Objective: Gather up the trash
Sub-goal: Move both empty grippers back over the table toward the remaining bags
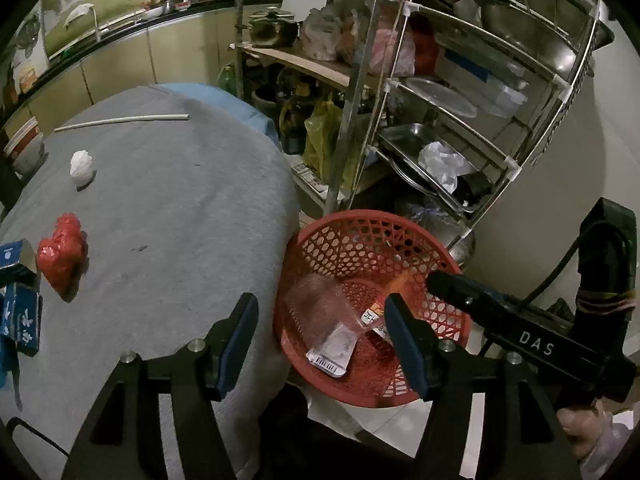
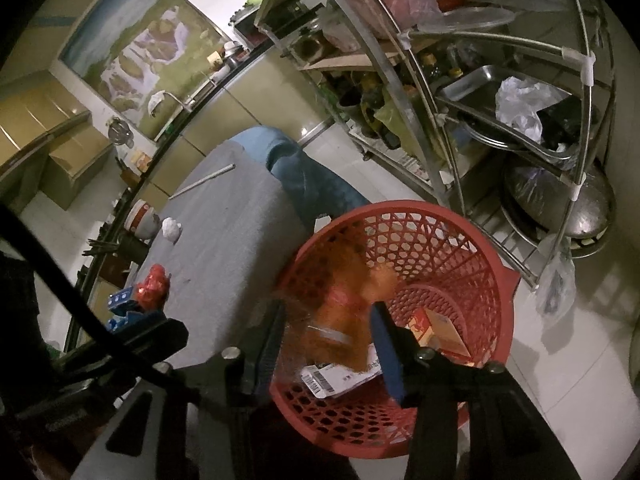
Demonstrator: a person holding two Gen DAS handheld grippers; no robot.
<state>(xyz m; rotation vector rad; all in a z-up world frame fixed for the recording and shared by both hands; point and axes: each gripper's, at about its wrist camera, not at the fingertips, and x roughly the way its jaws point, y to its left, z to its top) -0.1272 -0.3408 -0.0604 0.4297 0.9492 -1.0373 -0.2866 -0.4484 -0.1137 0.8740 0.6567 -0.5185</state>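
Both hand-held grippers, left [image 1: 320, 322] and right [image 2: 326, 332], hang spread over the basket [image 2: 496, 280] as a wrapper [image 2: 344, 320] drops in; next, the red wad [image 1: 62, 252] at nine o'clock on the surface [image 1: 180, 200].

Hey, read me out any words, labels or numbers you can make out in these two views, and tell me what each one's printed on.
"DAS": white letters on the black body of the right claw.
White barcode label in the red basket: bars show, print too small to read.
Orange wrapper in the basket: dark characters, too blurred to read.
Blue boxes on the grey table: white marks, unreadable.
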